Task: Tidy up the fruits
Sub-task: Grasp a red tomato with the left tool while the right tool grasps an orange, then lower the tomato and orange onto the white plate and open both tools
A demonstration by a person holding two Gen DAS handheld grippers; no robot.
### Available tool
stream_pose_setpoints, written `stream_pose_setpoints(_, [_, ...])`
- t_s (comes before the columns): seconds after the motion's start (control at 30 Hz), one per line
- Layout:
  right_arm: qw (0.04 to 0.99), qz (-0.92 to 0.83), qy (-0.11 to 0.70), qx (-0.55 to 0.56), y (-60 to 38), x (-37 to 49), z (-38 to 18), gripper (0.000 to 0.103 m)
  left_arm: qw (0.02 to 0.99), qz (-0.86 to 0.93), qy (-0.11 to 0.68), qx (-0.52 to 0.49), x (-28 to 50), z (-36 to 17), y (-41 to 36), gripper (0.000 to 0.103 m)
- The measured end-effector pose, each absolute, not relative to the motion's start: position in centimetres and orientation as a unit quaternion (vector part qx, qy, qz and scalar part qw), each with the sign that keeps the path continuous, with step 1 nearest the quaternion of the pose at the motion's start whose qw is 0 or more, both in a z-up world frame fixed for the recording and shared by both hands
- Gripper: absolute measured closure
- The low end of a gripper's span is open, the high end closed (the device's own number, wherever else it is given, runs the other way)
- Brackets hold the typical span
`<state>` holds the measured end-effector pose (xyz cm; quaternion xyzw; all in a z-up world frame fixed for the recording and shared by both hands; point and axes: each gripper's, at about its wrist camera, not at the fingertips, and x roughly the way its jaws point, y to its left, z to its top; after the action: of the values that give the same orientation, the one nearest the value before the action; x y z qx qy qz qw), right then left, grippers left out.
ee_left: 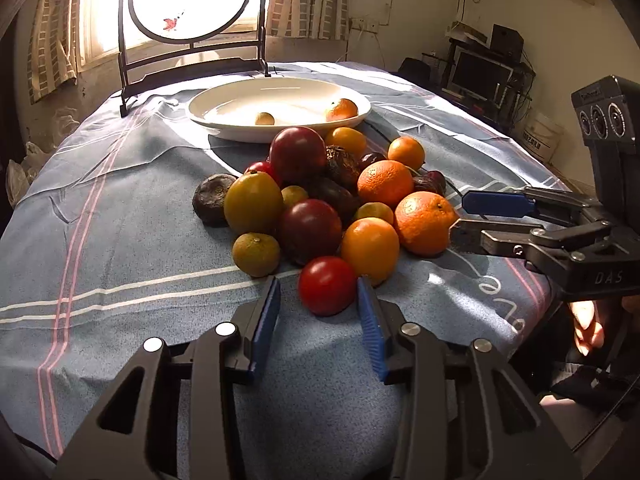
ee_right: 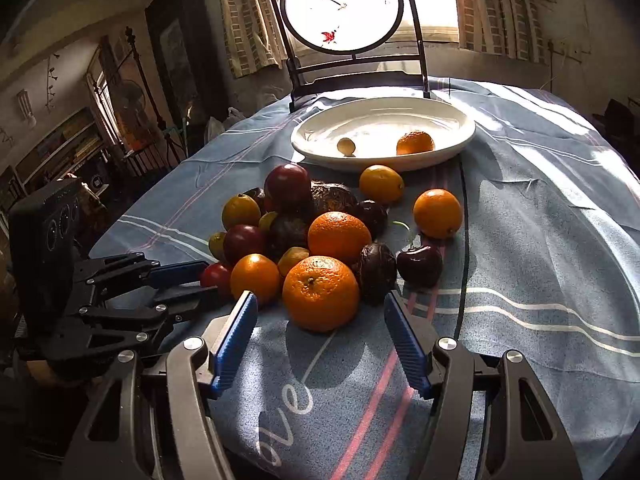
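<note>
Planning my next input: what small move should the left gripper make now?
Probably close the left gripper on the red tomato: it already sits between the blue pads, apparently ungripped, at the pile's near edge. The white plate lies beyond.

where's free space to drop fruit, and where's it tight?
White plate: mostly bare between the small pale fruit and the mandarin. Striped cloth right of the pile is bare. Crowded: the fruit pile, both grippers at its near edge.
</note>
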<state>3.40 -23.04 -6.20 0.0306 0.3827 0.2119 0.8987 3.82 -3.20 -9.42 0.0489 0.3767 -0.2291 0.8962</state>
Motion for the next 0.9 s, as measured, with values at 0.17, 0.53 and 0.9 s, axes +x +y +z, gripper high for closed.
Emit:
stream_pose_setpoints(0.17, [0.897, 0.210, 0.388, 0.034, -23.2, 3.5, -6.3, 0.037, 0.893, -0.241, 0.379, 0.041, 4.2, -9.7, -3.4, 0.066])
stream_pose_setpoints(0.53, [0.891, 0.225, 0.393, 0.038, -22.8, 3.8, -6.8, 0.037, 0.904, -0.242, 0.352, 0.025, 2.1, -7.4, -1.9, 0.075])
stream_pose_setpoints(0.9, [0.890, 0.214, 0.400, 0.043, -22.2, 5.5, -7.9, 0.058, 0.905, -0.236, 0.354, 0.022, 1.8, -7.1, -1.3, 0.075])
